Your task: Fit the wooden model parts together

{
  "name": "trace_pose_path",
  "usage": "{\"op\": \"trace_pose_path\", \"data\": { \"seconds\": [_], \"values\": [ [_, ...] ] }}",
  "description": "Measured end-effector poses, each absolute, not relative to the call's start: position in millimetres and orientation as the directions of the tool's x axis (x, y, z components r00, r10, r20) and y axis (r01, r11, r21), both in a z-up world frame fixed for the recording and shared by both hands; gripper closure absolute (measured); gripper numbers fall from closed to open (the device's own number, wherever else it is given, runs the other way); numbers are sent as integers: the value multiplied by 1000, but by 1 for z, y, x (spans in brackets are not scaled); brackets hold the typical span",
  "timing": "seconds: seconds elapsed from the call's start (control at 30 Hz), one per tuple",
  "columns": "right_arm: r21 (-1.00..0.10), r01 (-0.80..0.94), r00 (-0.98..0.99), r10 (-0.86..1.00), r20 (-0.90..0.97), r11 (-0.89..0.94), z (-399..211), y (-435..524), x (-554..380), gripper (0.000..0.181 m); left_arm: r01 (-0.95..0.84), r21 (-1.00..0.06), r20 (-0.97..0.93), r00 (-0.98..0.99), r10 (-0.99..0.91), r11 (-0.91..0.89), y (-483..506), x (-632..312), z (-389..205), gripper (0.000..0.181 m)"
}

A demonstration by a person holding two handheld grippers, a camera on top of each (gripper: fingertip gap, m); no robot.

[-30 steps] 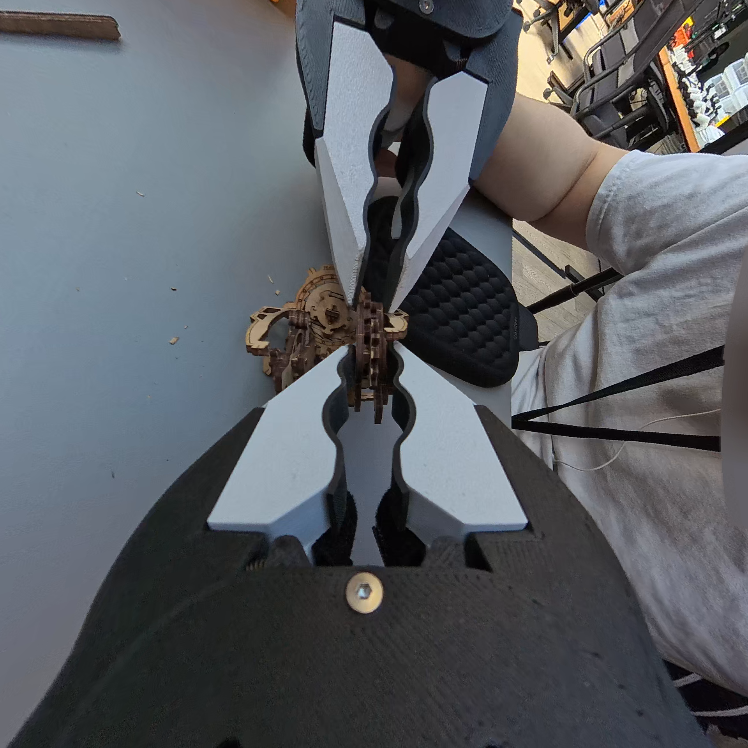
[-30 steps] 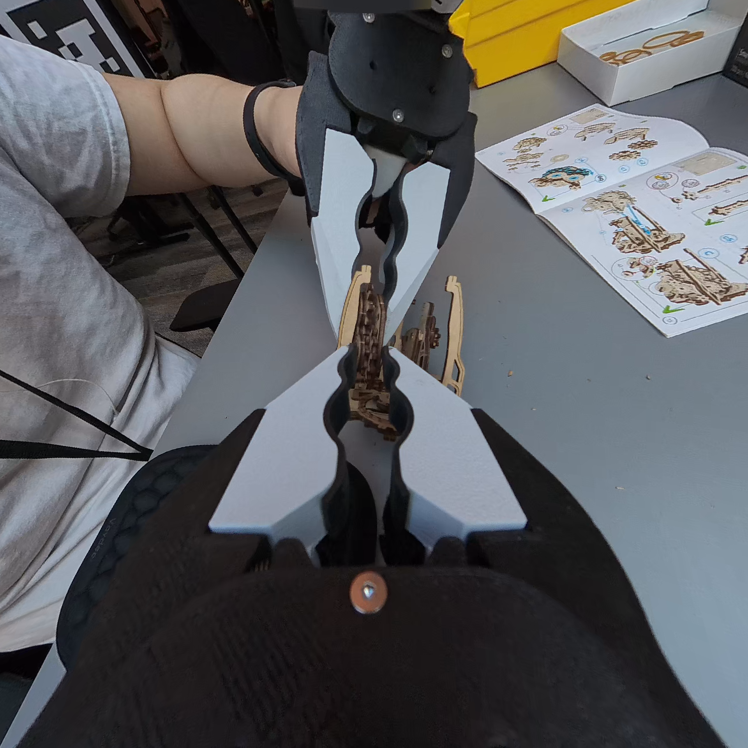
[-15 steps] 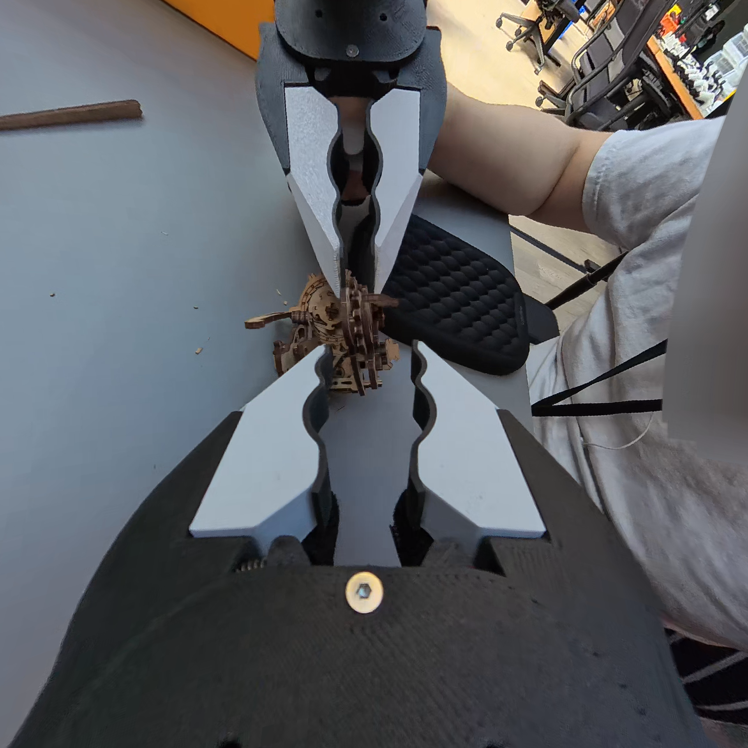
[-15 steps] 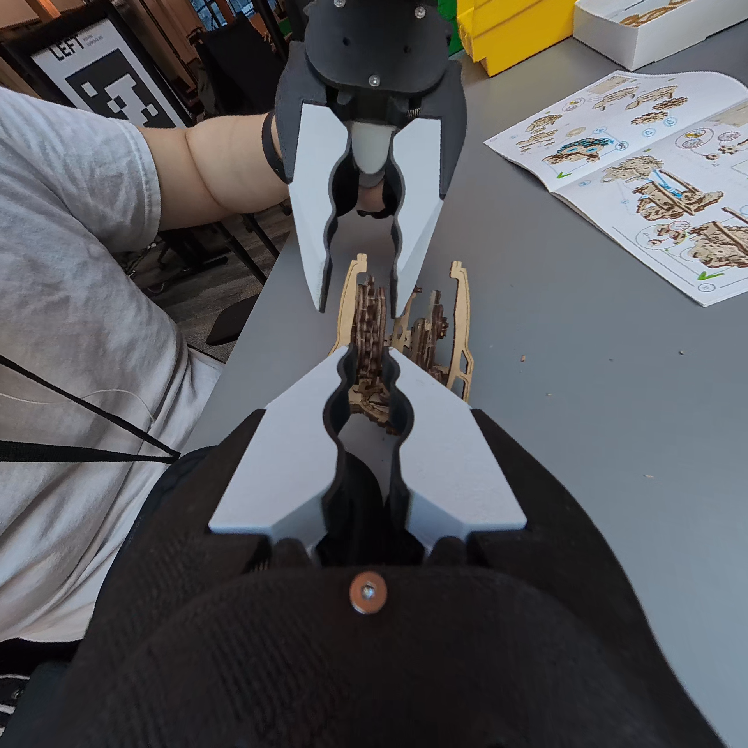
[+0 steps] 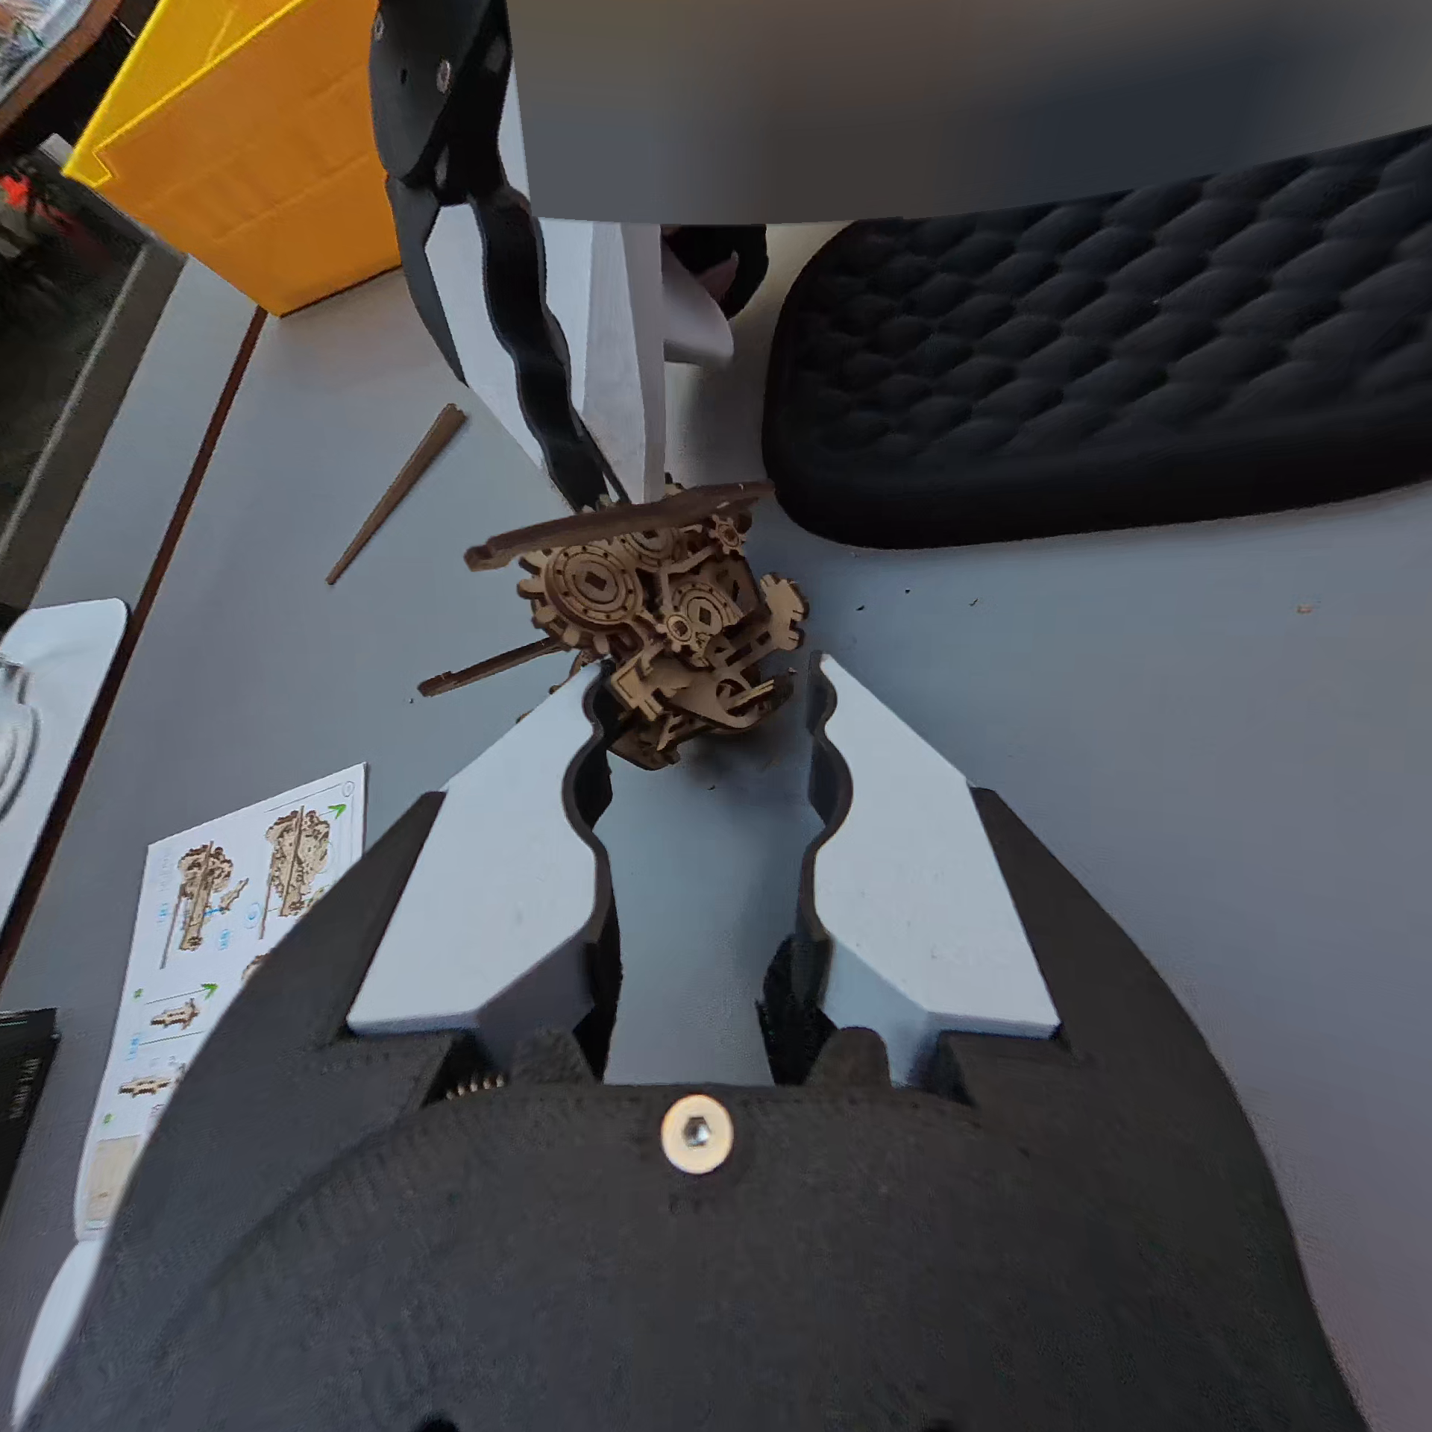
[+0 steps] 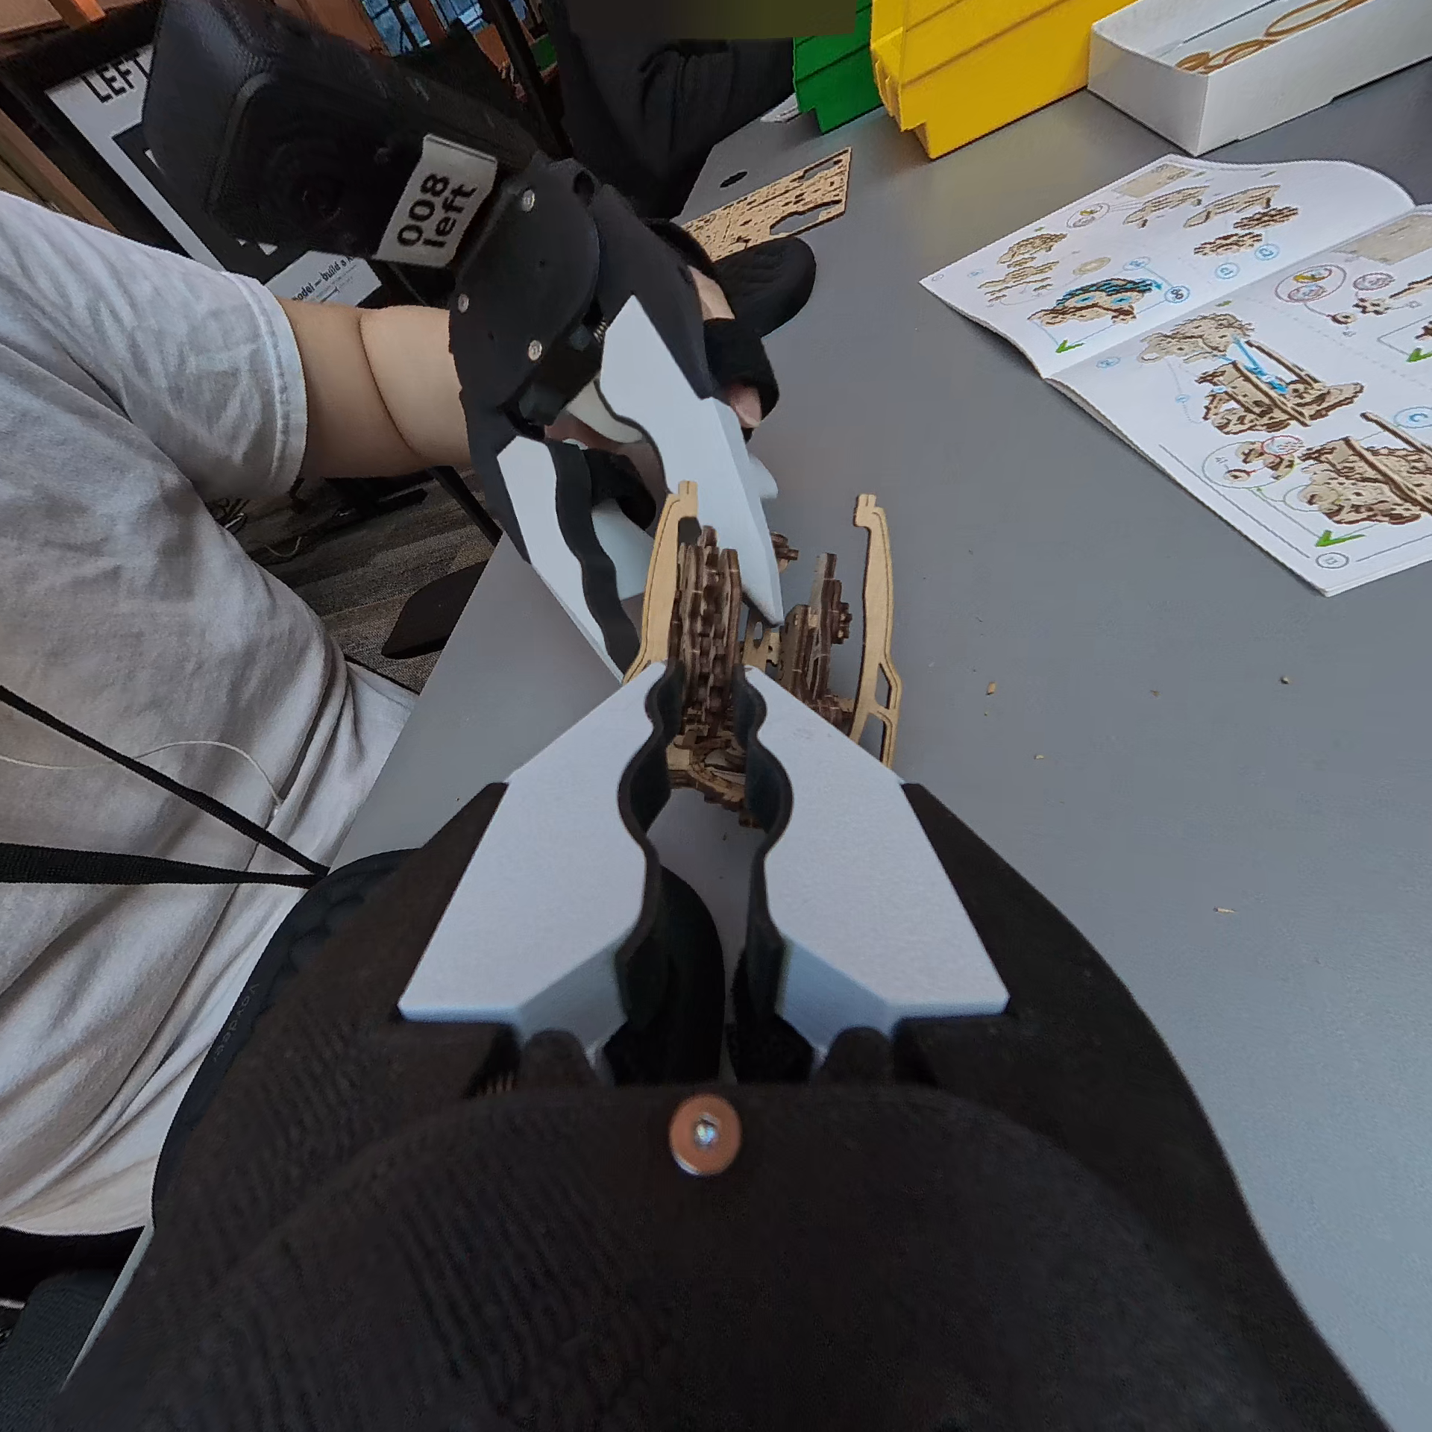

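Wooden model (image 6: 709, 666): a cluster of laser-cut gears and curved side pieces on the grey table (image 6: 1085, 775), near the table's edge closest to the person; also seen from the left wrist view (image 5: 659, 620).
Right gripper (image 6: 703, 686): jaws clamped on the gear stack of the wooden model, the dark wavy pads pressed on both sides of it.
Left gripper (image 5: 701, 682): jaws apart, tips on either side of the model's lower end; the left finger touches or nearly touches the wood, the right one stands clear of it. In the right wrist view it (image 6: 697, 612) comes in tilted from the left, one fingertip reaching in among the gears.
Loose wooden strip (image 5: 395, 496): lies alone on the table, beyond the model.
Black cushion (image 5: 1085, 372): quilted pad just beside the model, at the table's edge.
Instruction booklet (image 6: 1240, 364): open on the table, well apart from the model.
Yellow bin (image 6: 976, 62): at the far edge.
White box (image 6: 1240, 70): beside the yellow bin, holding wooden pieces.
Person: grey-white sleeve (image 6: 155, 542) and bare forearm behind the left gripper.
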State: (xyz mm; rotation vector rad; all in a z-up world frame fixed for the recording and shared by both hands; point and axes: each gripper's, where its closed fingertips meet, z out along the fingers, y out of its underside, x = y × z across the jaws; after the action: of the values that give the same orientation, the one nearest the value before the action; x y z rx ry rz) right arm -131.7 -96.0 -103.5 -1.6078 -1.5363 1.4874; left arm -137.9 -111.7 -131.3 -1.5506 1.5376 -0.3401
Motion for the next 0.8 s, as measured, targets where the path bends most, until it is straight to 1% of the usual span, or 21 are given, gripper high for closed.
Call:
{"op": "trace_pose_path", "data": {
  "seconds": [0.1,0.13,0.17,0.37,0.47,0.57,0.63,0.7,0.8],
  "values": [
    [-873,404,-207,903,-377,-272,-104,-96,-131,170,-694,-675,-506,189,-841,250,-105,-138,-134,142],
    [-874,404,-206,904,-375,-270,-104,-95,-131,170,-698,-667,-525,194,-829,259,-103,-139,-133,146],
    [-875,403,-206,904,-374,-270,-104,-95,-131,170,-698,-667,-528,196,-826,260,-102,-139,-133,146],
    [-877,400,-202,908,-368,-266,-103,-95,-130,170,-677,-700,-481,210,-852,228,-102,-138,-133,148],
    [-878,398,-201,908,-367,-267,-103,-95,-130,170,-652,-735,-420,221,-880,187,-103,-137,-132,148],
    [-879,396,-198,910,-364,-266,-103,-94,-130,170,-638,-757,-377,246,-893,143,-104,-136,-131,140],
    [-878,396,-200,908,-367,-268,-103,-95,-130,170,-650,-748,-396,273,-877,136,-103,-137,-130,134],
    [-879,394,-193,911,-364,-268,-103,-93,-130,170,-667,-732,-413,273,-869,139,-105,-135,-131,115],
    [-880,392,-191,913,-361,-266,-103,-93,-130,170,-688,-712,-422,264,-867,138,-107,-136,-136,113]
  ]
}}
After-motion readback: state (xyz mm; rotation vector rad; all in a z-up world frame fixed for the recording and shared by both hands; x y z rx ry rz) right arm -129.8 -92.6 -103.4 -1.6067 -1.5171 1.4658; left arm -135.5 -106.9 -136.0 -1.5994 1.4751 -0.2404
